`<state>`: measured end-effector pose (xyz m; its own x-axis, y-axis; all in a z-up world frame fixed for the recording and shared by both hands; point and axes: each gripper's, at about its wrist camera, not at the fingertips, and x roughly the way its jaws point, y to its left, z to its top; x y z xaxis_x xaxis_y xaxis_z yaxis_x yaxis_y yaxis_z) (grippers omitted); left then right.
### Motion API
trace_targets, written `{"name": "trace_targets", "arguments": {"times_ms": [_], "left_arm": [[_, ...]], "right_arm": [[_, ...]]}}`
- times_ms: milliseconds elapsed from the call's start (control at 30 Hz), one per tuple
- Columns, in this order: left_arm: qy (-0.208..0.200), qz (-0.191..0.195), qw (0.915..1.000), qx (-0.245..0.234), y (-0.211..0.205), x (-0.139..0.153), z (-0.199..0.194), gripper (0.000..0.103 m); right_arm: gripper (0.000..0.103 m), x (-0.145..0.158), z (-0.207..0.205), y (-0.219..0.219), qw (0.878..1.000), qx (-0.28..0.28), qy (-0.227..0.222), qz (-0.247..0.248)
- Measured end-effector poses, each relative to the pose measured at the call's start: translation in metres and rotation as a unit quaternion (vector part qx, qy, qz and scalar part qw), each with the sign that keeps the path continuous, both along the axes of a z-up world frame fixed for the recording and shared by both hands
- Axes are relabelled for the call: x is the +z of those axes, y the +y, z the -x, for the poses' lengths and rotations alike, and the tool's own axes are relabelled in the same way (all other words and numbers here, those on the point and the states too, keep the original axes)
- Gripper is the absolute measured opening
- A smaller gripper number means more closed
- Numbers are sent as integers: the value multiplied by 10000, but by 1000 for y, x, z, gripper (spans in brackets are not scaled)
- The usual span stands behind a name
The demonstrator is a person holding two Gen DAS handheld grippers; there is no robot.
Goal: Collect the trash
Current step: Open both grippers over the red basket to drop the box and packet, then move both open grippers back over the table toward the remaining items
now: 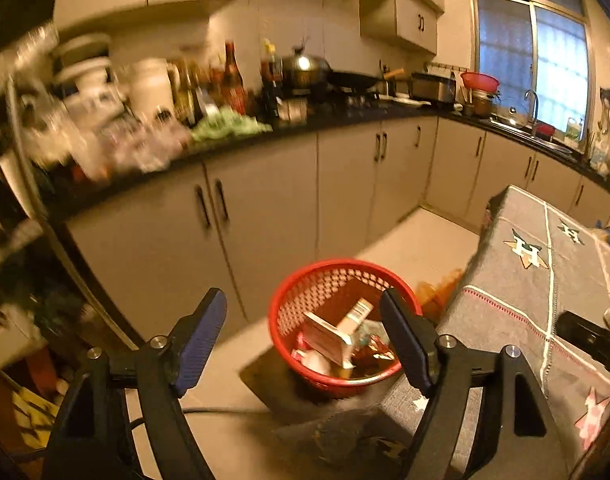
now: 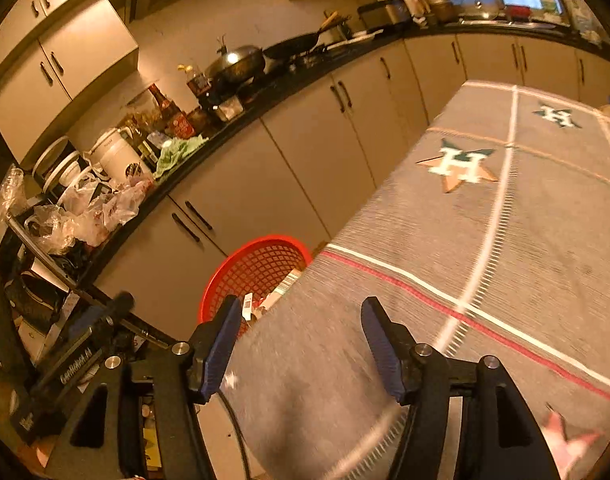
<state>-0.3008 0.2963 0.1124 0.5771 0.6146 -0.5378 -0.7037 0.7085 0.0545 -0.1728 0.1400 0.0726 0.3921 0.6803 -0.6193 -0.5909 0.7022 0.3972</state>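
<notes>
A red mesh basket (image 1: 341,276) stands on the floor beside the table and holds trash: a white carton (image 1: 337,332) and several wrappers. My left gripper (image 1: 305,320) is open and empty, hovering above and in front of the basket. In the right wrist view the basket (image 2: 261,264) is partly hidden behind the table edge. My right gripper (image 2: 301,340) is open and empty above the near corner of the table with the grey star-patterned cloth (image 2: 485,220).
A long kitchen counter (image 1: 345,120) with bottles, pots and plastic bags runs along the wall above beige cabinets. A cluttered shelf (image 2: 45,280) stands at the left. The grey-cloth table (image 1: 537,280) is at the right. A cable lies on the floor.
</notes>
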Motion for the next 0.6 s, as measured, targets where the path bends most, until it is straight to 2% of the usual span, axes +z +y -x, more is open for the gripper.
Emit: {"name": "trace_targets", "arguments": {"times_ms": [267, 600], "left_arm": [[-63, -947, 9952, 238, -49, 40, 24, 83], [-187, -1068, 9933, -393, -102, 59, 30, 85]], "right_arm": [[73, 22, 34, -60, 9987, -278, -335, -255], [75, 29, 62, -115, 9962, -627, -443, -403]]}}
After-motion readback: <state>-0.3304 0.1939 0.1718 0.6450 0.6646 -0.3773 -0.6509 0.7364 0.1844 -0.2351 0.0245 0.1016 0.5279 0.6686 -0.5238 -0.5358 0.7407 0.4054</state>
